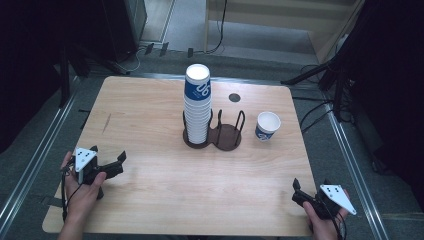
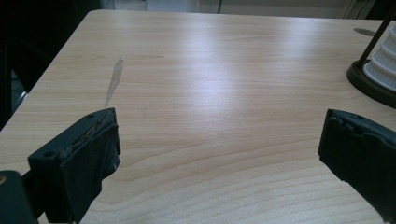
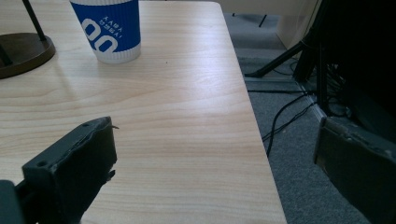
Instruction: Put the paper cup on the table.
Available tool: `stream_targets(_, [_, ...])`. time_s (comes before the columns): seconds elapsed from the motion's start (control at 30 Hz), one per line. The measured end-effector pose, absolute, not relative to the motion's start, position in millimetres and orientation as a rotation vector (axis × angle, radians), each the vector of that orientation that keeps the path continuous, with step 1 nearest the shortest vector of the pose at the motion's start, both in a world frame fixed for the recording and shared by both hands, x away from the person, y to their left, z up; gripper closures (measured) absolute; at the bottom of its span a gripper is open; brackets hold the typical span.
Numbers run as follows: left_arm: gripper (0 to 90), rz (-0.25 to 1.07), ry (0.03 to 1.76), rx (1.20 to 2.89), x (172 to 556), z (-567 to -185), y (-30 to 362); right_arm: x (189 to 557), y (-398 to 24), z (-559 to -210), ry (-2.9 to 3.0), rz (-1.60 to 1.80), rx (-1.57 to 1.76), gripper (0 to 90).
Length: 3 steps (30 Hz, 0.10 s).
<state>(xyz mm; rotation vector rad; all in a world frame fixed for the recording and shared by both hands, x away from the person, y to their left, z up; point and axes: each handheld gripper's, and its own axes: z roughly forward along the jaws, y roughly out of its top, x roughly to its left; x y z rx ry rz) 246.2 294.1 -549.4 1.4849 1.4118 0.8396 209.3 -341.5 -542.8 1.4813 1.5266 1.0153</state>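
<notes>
My right gripper (image 1: 303, 192) is wide open and empty at the table's (image 1: 150, 190) near right corner. The lone blue paper cup (image 1: 267, 125) stands upright near the right edge, ahead and slightly left. My left gripper (image 1: 116, 164) is open, empty and farther off.

Showing blue with white lettering on the single cup (image 1: 267, 125), white ribbing on the stack (image 1: 198, 107), dark brown on the holder (image 1: 229, 136), pale woodgrain across the table (image 1: 165, 170).
</notes>
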Motion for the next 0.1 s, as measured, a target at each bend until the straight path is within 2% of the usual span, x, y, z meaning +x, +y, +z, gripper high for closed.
stream_targets(0.1, [0.0, 0.789, 1.403, 1.460, 245.0, -547.2, 294.0, 207.9, -343.4, -543.3, 1.516, 1.030, 1.495, 0.0])
